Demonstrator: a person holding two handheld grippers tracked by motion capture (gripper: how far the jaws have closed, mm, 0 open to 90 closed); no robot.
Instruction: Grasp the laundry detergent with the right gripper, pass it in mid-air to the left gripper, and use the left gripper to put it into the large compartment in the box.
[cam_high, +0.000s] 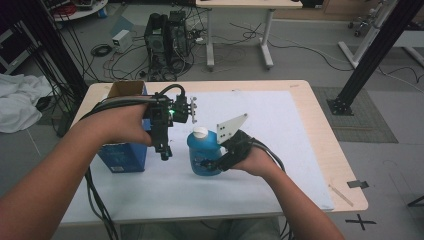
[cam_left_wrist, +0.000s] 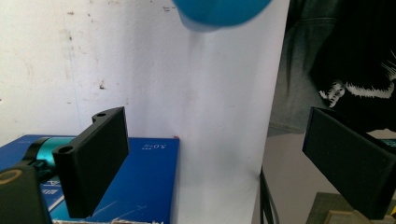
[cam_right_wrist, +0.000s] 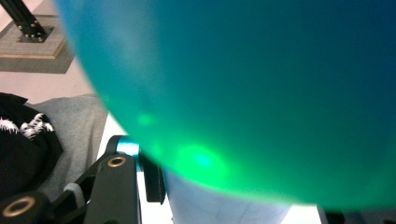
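Grippers sit in both of our hands above a white mat (cam_high: 280, 150) on a wooden table (cam_high: 325, 145). Our right gripper (cam_high: 210, 164) is clamped onto a blue bottle (cam_high: 202, 155) with a white cap (cam_high: 200, 132), its jaws pressed against the lower part of the bottle from our side. In the right gripper view, the blue bottle (cam_right_wrist: 243, 93) swells across nearly the whole frame, glowing green near the bottom, with one black jaw tucked against it at lower left. The bottle stands near the middle of the mat, and we cannot tell whether its base rests on the mat or hangs just above it.

Our left gripper (cam_high: 165, 150) hovers just to the left of the bottle, pointing down at the mat, a green light showing on its body. In the left gripper view its two black jaws stand wide apart with nothing between them, only the white mat (cam_left_wrist: 196, 121) below, and the bottle's blue base (cam_left_wrist: 219, 14) showing at the top edge.

Beside the left hand (cam_high: 125, 125) stands a blue cardboard box (cam_high: 122, 157), its top flaps open, near the left edge of the table. The left gripper view shows a blue face of that box (cam_left_wrist: 140, 182) behind the left jaw.

Past the table we see a grey floor with cables and a computer tower (cam_high: 167, 35).
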